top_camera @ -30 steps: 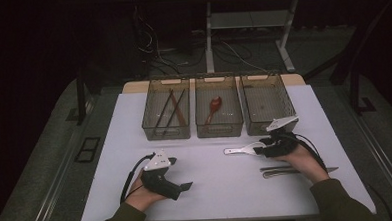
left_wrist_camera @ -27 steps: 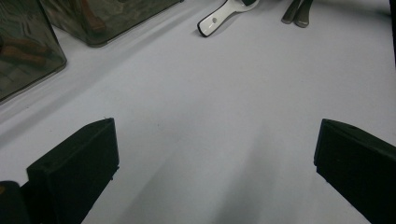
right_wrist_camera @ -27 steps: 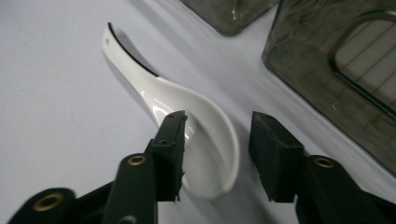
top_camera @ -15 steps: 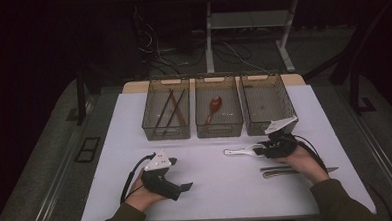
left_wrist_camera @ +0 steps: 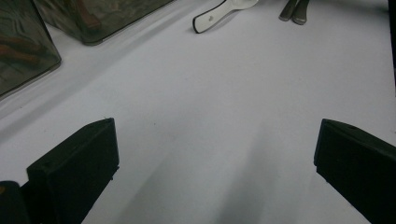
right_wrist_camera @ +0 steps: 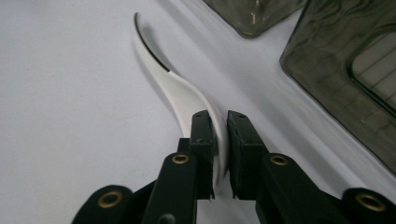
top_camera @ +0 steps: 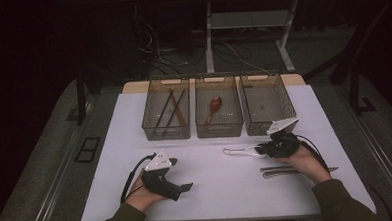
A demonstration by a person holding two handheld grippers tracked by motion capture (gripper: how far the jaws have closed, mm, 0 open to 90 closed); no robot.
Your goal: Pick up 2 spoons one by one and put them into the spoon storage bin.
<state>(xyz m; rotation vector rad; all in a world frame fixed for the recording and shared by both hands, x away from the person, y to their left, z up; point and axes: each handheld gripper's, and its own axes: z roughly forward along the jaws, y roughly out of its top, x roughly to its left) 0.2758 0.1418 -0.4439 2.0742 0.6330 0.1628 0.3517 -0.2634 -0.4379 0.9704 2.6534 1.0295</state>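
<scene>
A white ceramic spoon (top_camera: pixel 238 151) lies over the white table (top_camera: pixel 212 190), right of centre. My right gripper (top_camera: pixel 259 148) is shut on its bowl end, and the handle points away to the left. In the right gripper view the jaws pinch the white spoon (right_wrist_camera: pixel 177 88) edge-on, with my right gripper (right_wrist_camera: pixel 219 135) low over the table. My left gripper (top_camera: pixel 185 187) rests at the front left, open, with nothing between its jaws. The left gripper view has my left gripper (left_wrist_camera: pixel 215 154) over bare table and the spoon (left_wrist_camera: pixel 219 11) far ahead.
Three clear bins stand in a row at the back: the left bin (top_camera: pixel 166 136) holds chopsticks, the middle bin (top_camera: pixel 220 134) a red spoon (top_camera: pixel 214 107), and the right bin (top_camera: pixel 265 131) looks empty. Metal utensils (top_camera: pixel 282 172) lie by the right hand.
</scene>
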